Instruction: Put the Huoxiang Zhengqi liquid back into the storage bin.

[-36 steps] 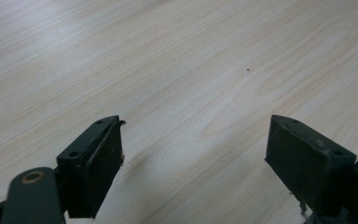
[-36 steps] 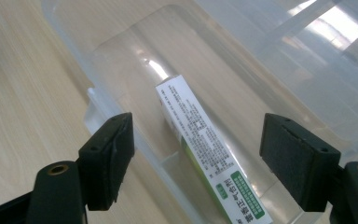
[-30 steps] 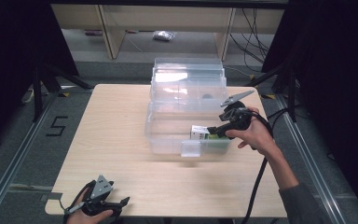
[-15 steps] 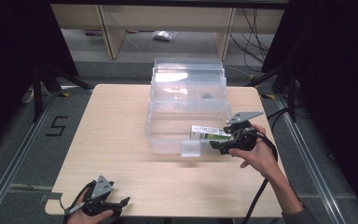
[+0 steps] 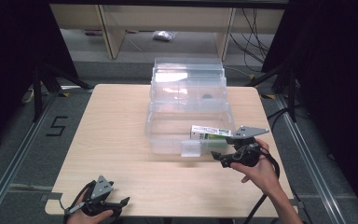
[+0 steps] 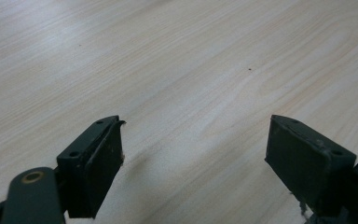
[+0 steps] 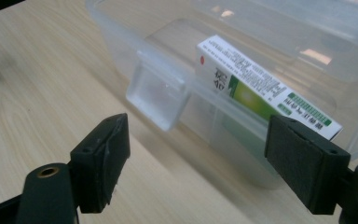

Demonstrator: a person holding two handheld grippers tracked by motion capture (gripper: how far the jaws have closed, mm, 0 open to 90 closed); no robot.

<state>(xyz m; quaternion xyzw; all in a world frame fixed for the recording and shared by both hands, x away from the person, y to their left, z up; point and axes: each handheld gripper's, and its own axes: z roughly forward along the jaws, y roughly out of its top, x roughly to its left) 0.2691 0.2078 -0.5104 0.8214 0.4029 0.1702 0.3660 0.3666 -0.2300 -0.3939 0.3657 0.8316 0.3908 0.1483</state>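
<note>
Lower left of the high view: left gripper [image 5: 116, 204] sits at the near edge of the wooden table [image 5: 112, 135], jaws spread wide with nothing between them; in its own view just bare wood grain between the two black pads.

Centre: one clear plastic storage box [image 5: 168, 135], lid off, with one latch tab [image 7: 156, 95] hanging on its near wall. Behind it, upper centre, one clear lid [image 5: 189, 84] propped against the box's back edge.

Inside the box, right end: one white-and-green carton [image 5: 210, 133] with printed text, lying tilted against the near wall, upper right in the right gripper view [image 7: 261, 91].

Right of centre: right gripper [image 5: 218, 158] just outside the box's near right corner, released. Jaws have just been opening, nothing between them; carton sits beyond the wall, untouched.
</note>
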